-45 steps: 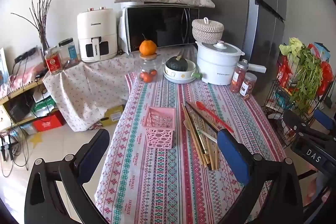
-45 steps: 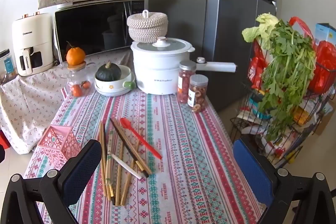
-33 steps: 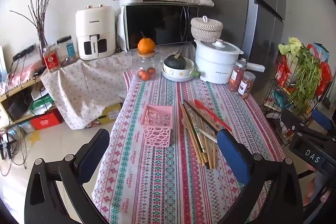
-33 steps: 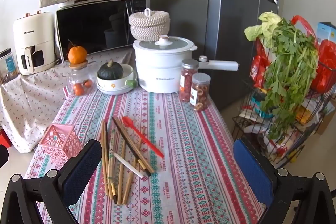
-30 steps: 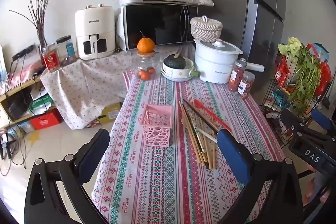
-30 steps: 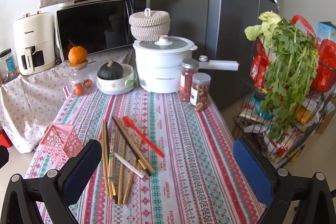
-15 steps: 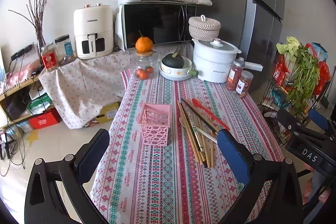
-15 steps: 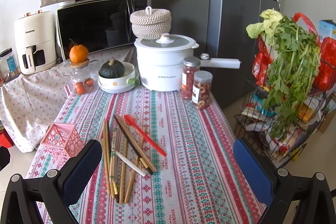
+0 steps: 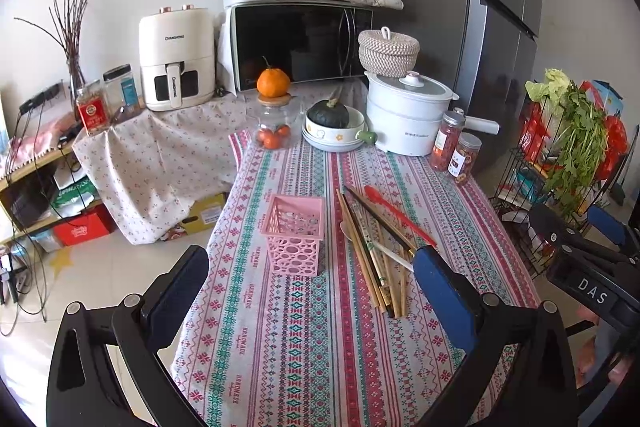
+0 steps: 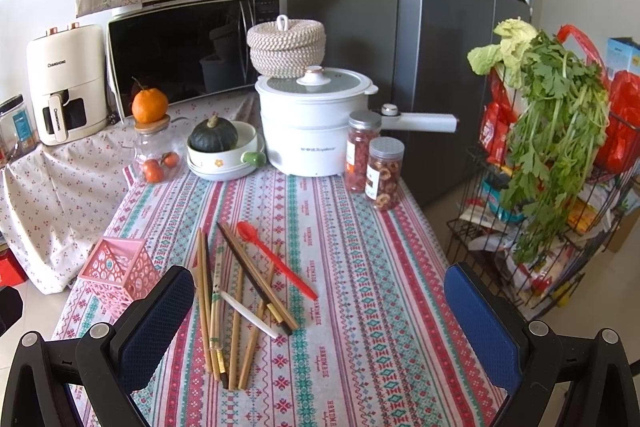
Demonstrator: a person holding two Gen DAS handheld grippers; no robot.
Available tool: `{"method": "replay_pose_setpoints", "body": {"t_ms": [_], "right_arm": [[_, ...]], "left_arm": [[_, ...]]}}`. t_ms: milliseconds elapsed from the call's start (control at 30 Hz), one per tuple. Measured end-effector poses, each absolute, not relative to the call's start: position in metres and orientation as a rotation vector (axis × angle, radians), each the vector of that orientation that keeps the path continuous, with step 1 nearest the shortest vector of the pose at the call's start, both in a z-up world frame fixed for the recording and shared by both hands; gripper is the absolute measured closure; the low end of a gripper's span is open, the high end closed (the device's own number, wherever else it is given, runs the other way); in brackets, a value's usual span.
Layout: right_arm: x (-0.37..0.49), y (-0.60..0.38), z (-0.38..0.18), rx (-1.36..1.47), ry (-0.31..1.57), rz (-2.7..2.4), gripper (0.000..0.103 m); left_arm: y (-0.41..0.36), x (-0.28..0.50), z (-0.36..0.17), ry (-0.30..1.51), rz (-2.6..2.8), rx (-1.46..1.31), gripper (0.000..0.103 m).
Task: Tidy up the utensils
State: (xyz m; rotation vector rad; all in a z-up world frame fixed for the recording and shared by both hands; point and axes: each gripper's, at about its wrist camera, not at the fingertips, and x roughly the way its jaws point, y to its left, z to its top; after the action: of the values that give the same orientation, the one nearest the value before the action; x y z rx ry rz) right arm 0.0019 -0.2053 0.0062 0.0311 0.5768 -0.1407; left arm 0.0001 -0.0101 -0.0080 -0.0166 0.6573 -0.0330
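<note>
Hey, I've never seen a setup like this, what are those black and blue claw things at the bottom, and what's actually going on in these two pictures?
Those are two hand-held grippers, each with a camera looking forward along its fingers. One picture comes from the left gripper, the other from the right gripper. Both are open and hold nothing. On the striped tablecloth lie loose chopsticks, a red spoon and a white spoon, beside an empty pink basket. Pots, jars and a microwave stand behind.
</note>
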Motion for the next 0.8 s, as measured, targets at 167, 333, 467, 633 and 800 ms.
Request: {"method": "replay_pose_setpoints", "body": {"t_ms": [167, 333, 467, 633, 800], "right_arm": [[0.0015, -0.2059, 0.0076, 0.035, 0.579, -0.139, 0.000], [0.0013, -0.2060, 0.0079, 0.036, 0.579, -0.138, 0.000], [0.0011, -0.2059, 0.0081, 0.038, 0.581, -0.136, 0.000], [0.0012, -0.2050, 0.0082, 0.038, 0.582, -0.136, 0.000], [0.0010, -0.2046, 0.0082, 0.039, 0.581, -0.136, 0.000]], "left_arm": [[-0.0091, 0.0010, -0.0069, 0.658, -0.033, -0.017, 0.000], [-0.0094, 0.0021, -0.0072, 0.662, -0.034, -0.016, 0.000], [-0.0108, 0.0018, -0.0077, 0.663, -0.035, -0.016, 0.000], [-0.0107, 0.0016, -0.0081, 0.663, -0.035, -0.016, 0.000], [-0.0105, 0.0018, -0.0080, 0.663, -0.035, -0.016, 0.000]]}}
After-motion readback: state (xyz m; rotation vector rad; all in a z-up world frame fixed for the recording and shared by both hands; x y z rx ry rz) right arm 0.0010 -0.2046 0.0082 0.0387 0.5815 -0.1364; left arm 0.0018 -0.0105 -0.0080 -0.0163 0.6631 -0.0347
